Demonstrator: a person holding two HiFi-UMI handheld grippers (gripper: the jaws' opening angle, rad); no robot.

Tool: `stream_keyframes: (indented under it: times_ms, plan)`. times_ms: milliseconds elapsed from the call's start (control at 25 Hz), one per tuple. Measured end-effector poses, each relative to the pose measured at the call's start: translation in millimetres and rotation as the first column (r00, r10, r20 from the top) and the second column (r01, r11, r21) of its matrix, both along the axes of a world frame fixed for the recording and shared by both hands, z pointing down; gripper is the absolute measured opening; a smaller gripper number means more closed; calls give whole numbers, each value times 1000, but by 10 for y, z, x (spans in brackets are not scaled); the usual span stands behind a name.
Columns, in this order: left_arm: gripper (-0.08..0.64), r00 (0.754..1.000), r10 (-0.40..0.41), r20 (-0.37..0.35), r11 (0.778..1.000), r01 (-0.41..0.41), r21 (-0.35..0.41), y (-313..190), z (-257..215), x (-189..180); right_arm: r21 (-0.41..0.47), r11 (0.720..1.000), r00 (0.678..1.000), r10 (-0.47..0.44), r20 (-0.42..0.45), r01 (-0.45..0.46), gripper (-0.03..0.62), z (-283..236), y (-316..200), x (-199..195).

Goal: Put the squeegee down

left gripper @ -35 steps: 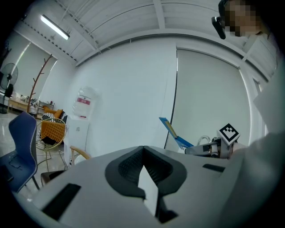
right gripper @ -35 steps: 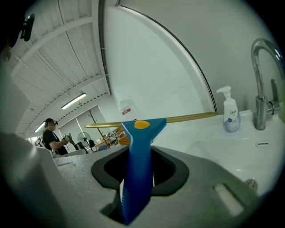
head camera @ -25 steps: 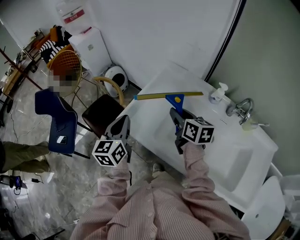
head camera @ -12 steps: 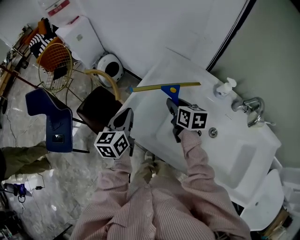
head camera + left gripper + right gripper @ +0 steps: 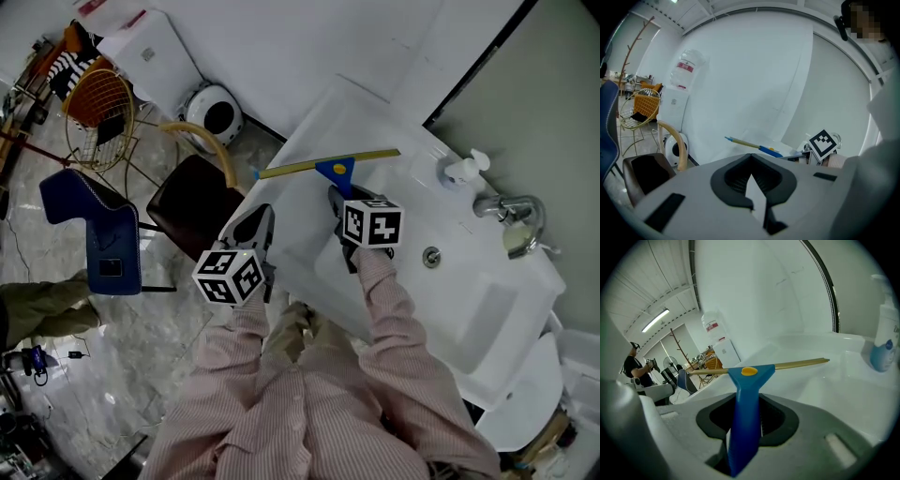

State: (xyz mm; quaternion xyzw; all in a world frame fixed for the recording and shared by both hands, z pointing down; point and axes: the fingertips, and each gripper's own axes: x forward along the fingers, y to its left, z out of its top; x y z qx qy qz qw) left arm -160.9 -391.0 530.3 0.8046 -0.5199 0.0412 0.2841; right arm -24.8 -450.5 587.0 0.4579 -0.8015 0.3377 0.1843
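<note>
The squeegee (image 5: 335,171) has a blue handle and a long yellow blade (image 5: 291,169). It hangs over the left end of the white sink top (image 5: 309,122); I cannot tell whether it touches. My right gripper (image 5: 339,201) is shut on the blue handle (image 5: 744,418), and the blade (image 5: 797,364) lies crosswise just ahead of the jaws. My left gripper (image 5: 262,215) is at the sink's front edge, left of the right one, shut with nothing in it (image 5: 751,157). From the left gripper view the squeegee (image 5: 764,149) shows beyond its jaws.
The basin (image 5: 473,314) with its drain (image 5: 431,255) lies right of the right gripper. A faucet (image 5: 511,208) and soap dispenser (image 5: 464,169) stand at the back. A brown chair (image 5: 192,202), a blue chair (image 5: 89,230) and a wire basket (image 5: 94,108) are on the floor to the left.
Both grippers have sunk toward the sink top, the right one carrying the squeegee down with it. The grip on the handle is the same.
</note>
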Motion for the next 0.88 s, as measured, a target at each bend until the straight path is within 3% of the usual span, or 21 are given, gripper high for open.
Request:
stream_keyframes:
  times_ms: [600, 880]
  plan:
    - [2, 1000, -27, -10, 999, 27, -33, 20, 132, -36, -60, 998, 990, -26, -139, 18, 123, 316, 24, -70]
    - [2, 999, -38, -15, 999, 37, -38, 56, 141, -57, -60, 998, 987, -26, -156, 17, 123, 322, 31, -81]
